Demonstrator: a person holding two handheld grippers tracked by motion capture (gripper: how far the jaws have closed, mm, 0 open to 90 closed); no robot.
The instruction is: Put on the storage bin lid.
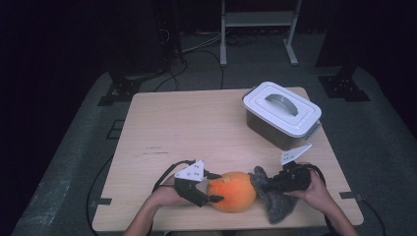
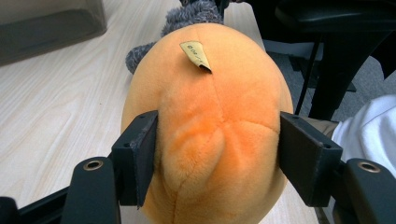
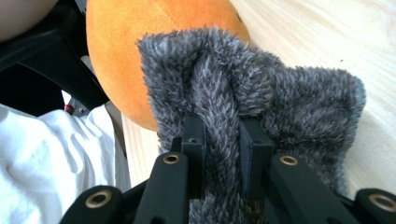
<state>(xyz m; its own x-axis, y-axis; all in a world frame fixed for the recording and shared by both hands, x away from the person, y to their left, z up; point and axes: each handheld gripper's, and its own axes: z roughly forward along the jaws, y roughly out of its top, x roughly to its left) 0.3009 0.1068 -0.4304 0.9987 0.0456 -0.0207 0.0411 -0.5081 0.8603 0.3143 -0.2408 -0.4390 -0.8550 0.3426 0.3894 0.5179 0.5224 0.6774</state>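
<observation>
Orange plush [image 2: 205, 135] sits nearest, at the table's near edge w/ the left gripper [image 1: 209, 188] clamped on it, one jaw pressed into each side; a small tan tag [image 2: 196, 55] sticks up on top. Right next to it, touching, grey furry fabric [image 3: 261, 107] is pinched tight between the right gripper [image 1: 268, 183] jaws, a fold bunched up betw. them. Only container: a dark bin w/ white handled lid [image 1: 282, 106], lid on, contents hidden, at the far right corner, close to the table [image 1: 187, 128] edge. Both toys lie near the front edge, little room behind them. Centre and left of the tabletop are bare wood, open room. Bin stands just beyond the right gripper. Cables [image 1: 201, 49] run on the floor past the far edge.
</observation>
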